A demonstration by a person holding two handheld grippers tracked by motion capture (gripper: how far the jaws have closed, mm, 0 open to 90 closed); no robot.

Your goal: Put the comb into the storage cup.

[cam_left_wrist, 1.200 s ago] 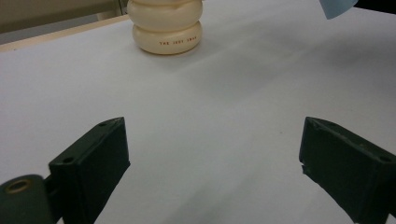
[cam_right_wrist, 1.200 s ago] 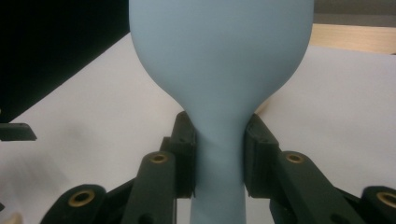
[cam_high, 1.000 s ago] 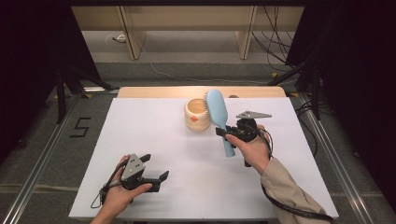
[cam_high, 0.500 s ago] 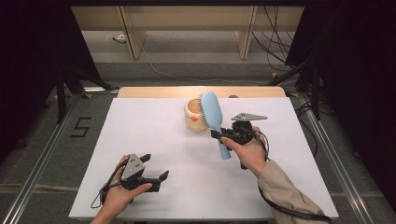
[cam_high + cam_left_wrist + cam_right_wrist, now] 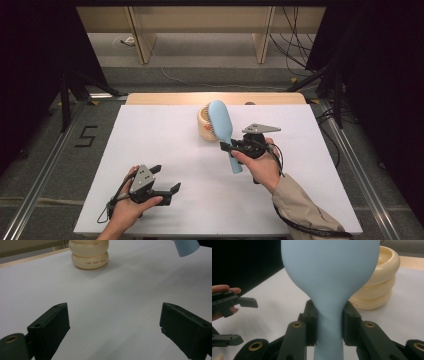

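A light blue hairbrush (image 5: 223,129) is held off the white table, its head tilted up and over a cream ribbed holder (image 5: 204,123) at the table's back middle. My right gripper (image 5: 233,149) is shut on the brush's neck; both pads (image 5: 311,323) press its sides (image 5: 329,322). The holder (image 5: 379,285) stands just behind the brush head. My left gripper (image 5: 166,180) rests near the front left of the table, open, with bare table between its jaws. From there the holder (image 5: 89,255) stands far ahead and the brush's handle end (image 5: 186,247) hangs at the upper right.
The white tabletop (image 5: 165,145) ends in a wooden strip (image 5: 165,98) at the back. Metal rails (image 5: 47,165) run along both sides on the floor. Cables (image 5: 300,30) and stand legs lie behind the table. My left gripper (image 5: 230,315) shows at the left of the right gripper view.
The right gripper has carried the brush a little to the left, bringing its head over the cream holder. The left gripper has stayed put.
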